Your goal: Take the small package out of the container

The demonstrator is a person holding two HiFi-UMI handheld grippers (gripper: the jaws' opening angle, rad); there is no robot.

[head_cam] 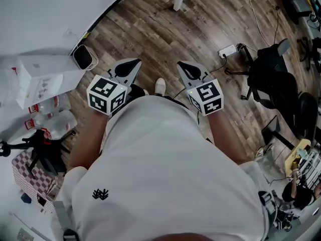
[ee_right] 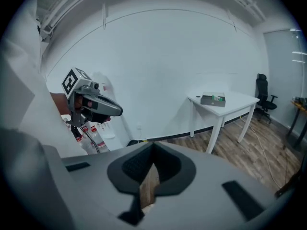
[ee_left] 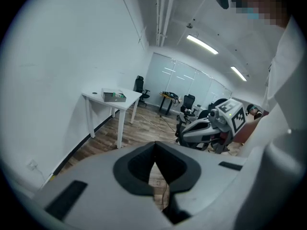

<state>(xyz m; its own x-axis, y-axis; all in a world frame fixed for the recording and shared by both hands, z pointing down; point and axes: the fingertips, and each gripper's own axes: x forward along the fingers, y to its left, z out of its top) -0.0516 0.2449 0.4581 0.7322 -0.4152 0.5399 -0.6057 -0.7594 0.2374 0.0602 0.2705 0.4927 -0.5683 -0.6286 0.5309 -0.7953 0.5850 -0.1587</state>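
Left claw (ee_left: pixel 154 150), right claw (ee_right: pixel 152 150): shut, empty. Hang idle over floor (head_cam: pixel 150 24), well apart from desk (ee_right: pixel 240 102) and likely container (ee_right: pixel 213 99), probably awaiting start.

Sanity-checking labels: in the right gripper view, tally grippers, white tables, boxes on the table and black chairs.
grippers: 2 (left gripper, right gripper)
white table: 1
box on the table: 1
black chair: 1
total: 5

Wood floor (head_cam: pixel 150 24) lies open ahead; a white table (ee_right: pixel 240 101) stands by the wall (ee_right: pixel 158 56), office chairs (head_cam: pixel 271 74) crowd the right.
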